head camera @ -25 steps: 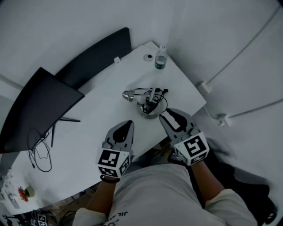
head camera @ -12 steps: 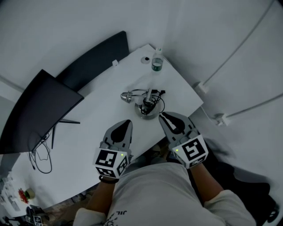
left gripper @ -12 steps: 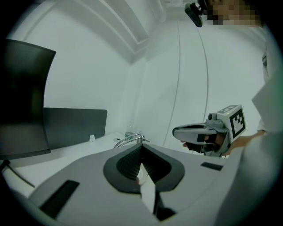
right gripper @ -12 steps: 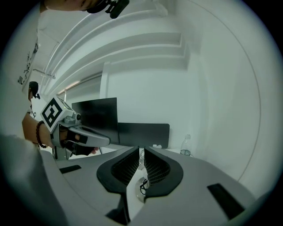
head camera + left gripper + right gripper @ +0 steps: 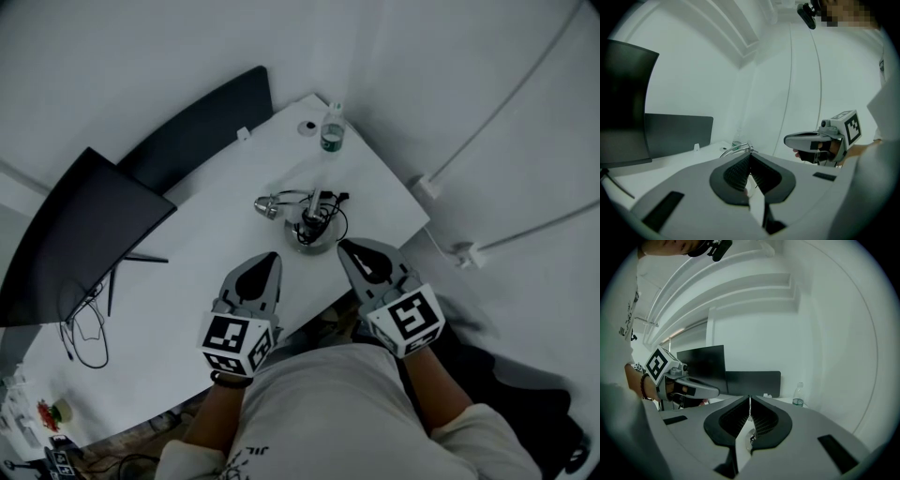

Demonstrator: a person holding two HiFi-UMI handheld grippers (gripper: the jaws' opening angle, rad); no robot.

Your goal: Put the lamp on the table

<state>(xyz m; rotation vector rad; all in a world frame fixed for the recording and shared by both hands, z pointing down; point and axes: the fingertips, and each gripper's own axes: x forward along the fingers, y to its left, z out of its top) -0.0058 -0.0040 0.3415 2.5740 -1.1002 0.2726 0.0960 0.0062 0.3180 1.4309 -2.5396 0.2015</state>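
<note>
A small metal desk lamp [image 5: 312, 220] rests on the white table [image 5: 216, 234], its round base toward me, its head [image 5: 267, 204] swung left and a dark cord coiled on it. My left gripper [image 5: 267, 262] hovers just short of the lamp on its near left, jaws together and empty; its own view shows the lamp's arm [image 5: 737, 149] past the tips [image 5: 749, 157]. My right gripper [image 5: 349, 247] is close to the base on the near right. Its jaws [image 5: 750, 401] are closing, meeting at the tips with nothing between them.
A water bottle [image 5: 332, 128] stands at the table's far corner. A dark monitor [image 5: 84, 234] fills the left side, with a loose cable [image 5: 84, 328] below it. A dark panel [image 5: 202, 127] runs along the back edge. The table's front edge lies right under both grippers.
The right gripper's jaws have come together. Both grippers stay near the front edge, and the lamp has not moved on the table.
</note>
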